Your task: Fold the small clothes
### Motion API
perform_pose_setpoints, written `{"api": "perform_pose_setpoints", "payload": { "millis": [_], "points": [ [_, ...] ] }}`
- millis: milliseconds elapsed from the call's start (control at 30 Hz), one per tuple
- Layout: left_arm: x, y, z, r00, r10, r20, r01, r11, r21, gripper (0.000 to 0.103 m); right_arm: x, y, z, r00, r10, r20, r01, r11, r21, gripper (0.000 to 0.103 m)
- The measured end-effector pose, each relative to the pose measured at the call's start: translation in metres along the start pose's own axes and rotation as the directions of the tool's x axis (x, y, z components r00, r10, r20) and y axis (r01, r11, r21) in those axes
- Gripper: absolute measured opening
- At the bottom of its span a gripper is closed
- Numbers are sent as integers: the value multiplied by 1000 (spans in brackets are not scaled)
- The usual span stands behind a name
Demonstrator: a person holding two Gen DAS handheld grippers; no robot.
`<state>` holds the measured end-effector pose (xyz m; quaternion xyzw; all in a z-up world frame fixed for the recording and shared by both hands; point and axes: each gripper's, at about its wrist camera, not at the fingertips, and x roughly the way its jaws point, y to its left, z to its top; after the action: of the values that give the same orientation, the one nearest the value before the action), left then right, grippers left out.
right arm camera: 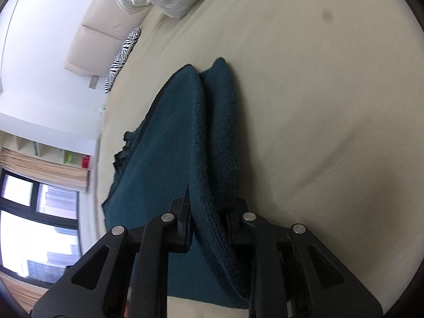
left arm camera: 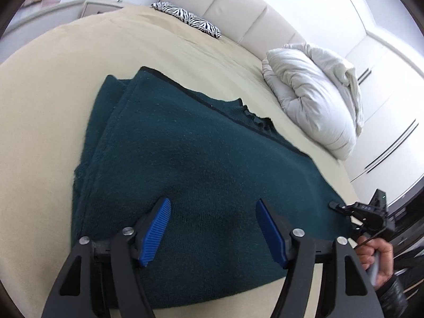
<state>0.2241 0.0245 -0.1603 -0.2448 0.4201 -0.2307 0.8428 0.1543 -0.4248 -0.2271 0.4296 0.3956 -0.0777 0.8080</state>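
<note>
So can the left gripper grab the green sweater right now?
Probably yes. The left gripper is open right above the green sweater, with nothing between them. The right gripper already pinches its edge.

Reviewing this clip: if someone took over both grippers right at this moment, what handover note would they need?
Left gripper: open, holding nothing, hovering over the near part of the dark green knit garment.
Right gripper: shut on the garment's thick folded edge at its right corner.
The garment lies on the beige bed sheet, already doubled over lengthwise, with layered edges showing on the far side.
White duvet and zebra pillow sit by the headboard, apart from the garment.
Done: at least one fold.
Left: probably another fold across, then smoothing; how many folds remain is a guess.
</note>
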Motion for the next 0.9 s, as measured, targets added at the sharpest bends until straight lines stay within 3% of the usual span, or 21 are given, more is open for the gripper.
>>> {"api": "perform_pose_setpoints", "payload": {
  "millis": [133,267,300,367,400,500,567,667,833,900],
  "points": [
    [-29,14,3,999,-21,48,23,999,-38,67,-6,50,-1,992,-108,61,115,988,-107,15],
    [-59,38,11,994,-37,103,45,996,-78,67,3,145,-24,979,-166,118,197,921,-336,15],
    [-66,44,13,992,-42,121,52,995,-87,67,10,174,-38,978,-166,127,205,885,-419,15],
    [-76,55,15,988,-53,146,70,992,-109,67,35,239,-87,986,-145,86,167,768,-618,15],
    [-80,61,15,985,-63,158,83,989,-121,67,55,268,-120,987,-156,46,140,679,-721,15],
    [-84,74,15,982,-80,169,105,984,-147,70,105,304,-185,978,-207,-25,89,520,-849,15],
    [-82,81,18,981,-92,173,121,978,-170,70,124,311,-207,971,-235,-35,85,481,-873,15],
    [-79,84,26,975,-138,174,172,964,-202,71,132,314,-231,965,-257,48,146,378,-914,15],
    [-72,64,39,980,-129,153,153,976,-153,74,124,308,-230,976,-217,15,96,370,-924,23],
    [-57,51,48,988,-125,92,136,982,-133,77,118,304,-234,981,-195,7,79,362,-929,27]
  ]
}}
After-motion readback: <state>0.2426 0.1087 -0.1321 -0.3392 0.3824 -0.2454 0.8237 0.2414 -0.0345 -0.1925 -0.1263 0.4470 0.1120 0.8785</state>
